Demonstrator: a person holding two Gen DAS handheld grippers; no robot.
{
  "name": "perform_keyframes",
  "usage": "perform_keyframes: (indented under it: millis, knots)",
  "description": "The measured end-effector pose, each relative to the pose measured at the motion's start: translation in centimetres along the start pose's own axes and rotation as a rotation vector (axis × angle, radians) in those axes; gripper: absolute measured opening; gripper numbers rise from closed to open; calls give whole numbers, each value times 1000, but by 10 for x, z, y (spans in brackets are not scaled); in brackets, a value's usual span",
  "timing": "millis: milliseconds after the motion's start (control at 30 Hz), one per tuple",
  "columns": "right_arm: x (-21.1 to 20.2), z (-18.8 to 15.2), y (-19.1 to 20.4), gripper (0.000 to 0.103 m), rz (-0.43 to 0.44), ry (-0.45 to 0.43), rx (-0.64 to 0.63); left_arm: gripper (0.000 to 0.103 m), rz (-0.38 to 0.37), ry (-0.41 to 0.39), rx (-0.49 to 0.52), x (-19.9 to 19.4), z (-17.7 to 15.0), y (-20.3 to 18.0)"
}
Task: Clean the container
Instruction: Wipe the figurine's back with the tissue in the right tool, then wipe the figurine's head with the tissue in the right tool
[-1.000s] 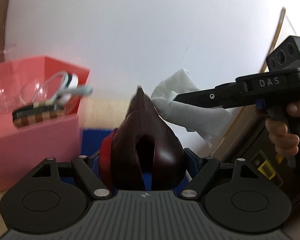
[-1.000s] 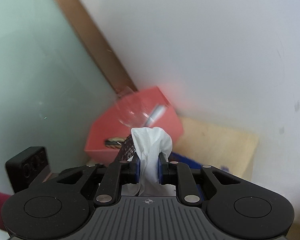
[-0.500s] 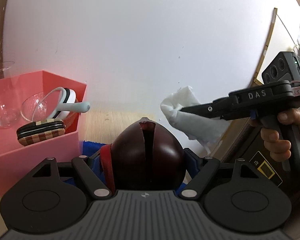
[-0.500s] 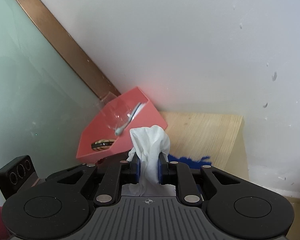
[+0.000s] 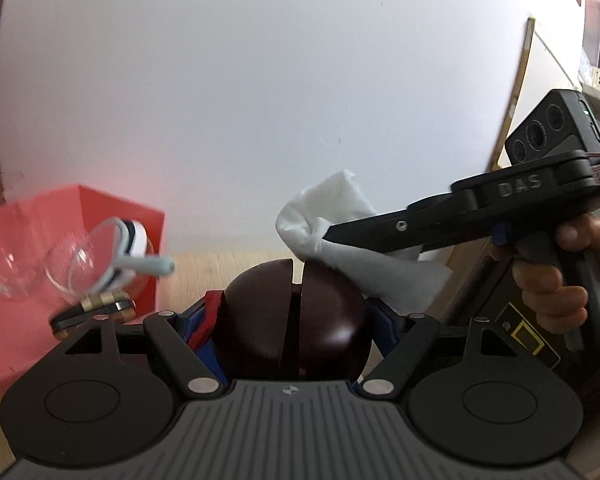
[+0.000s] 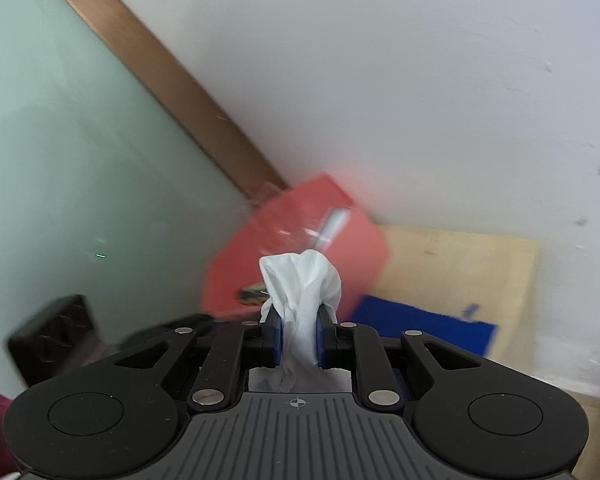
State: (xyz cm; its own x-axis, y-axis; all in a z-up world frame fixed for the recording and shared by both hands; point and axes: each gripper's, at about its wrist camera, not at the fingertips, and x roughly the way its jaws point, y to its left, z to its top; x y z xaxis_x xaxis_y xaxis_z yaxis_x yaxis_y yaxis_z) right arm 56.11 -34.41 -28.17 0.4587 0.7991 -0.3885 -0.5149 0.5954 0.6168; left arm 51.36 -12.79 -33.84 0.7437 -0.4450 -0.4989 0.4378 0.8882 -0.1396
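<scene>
A dark maroon rounded container (image 5: 260, 320) with a narrow slit down its middle sits between the blue pads of my left gripper (image 5: 292, 314), which is shut on it. A red band shows on the container's left side. In from the right comes my right gripper (image 5: 328, 236), held by a hand (image 5: 552, 292) and shut on a crumpled white cloth (image 5: 332, 208). The cloth lies against the container's upper right. In the right wrist view the cloth (image 6: 300, 280) bulges out between the shut pads of the right gripper (image 6: 298, 332).
A pink box (image 5: 132, 216) at the left holds glass bowls (image 5: 20, 264), a white and pale blue handled item (image 5: 132, 248) and a plaid case (image 5: 96, 312). A blue mat (image 6: 420, 328) lies on the wooden tabletop (image 6: 460, 264). A white wall stands close behind.
The container has turned in my left gripper, so its rounded side and slit now face up. The cloth drew away to the right, then came back against the container's upper right.
</scene>
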Motion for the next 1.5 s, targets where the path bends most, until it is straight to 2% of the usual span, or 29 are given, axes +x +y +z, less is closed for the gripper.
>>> perform_keyframes:
  millis: [167, 233, 400, 500, 700, 800, 1033, 1133, 1200, 1333, 1500]
  knots:
    - [-7, 12, 24, 19, 39, -6, -49, 83, -13, -16, 33, -15, 14, -7]
    - [-5, 15, 25, 20, 0, -6, -64, 83, -25, -24, 40, -23, 18, -8]
    - [6, 15, 1, 20, -105, 17, -14, 83, -18, -8, 57, -21, 17, -7]
    - [13, 12, 5, 20, -87, 35, -25, 83, -9, 19, 44, -14, 9, 0]
    - [23, 12, 35, 20, -83, 88, -131, 83, 5, 38, 97, -13, 1, 4]
    - [30, 17, 53, 20, -95, 138, -212, 83, 7, 37, 130, -13, 2, 5]
    - [45, 22, 101, 21, -50, 252, -460, 83, 11, 25, 119, -15, 9, 8]
    - [51, 21, 120, 21, -70, 290, -611, 83, 11, 14, 111, -18, 12, 9]
    - [53, 21, 126, 21, -92, 286, -686, 83, 10, 7, 99, -19, 14, 10]
    - [55, 36, 111, 21, -106, 243, -631, 83, 10, -8, 79, -21, 18, 13]
    - [51, 52, 67, 21, -92, 191, -425, 83, 9, -23, 83, -27, 20, 15]
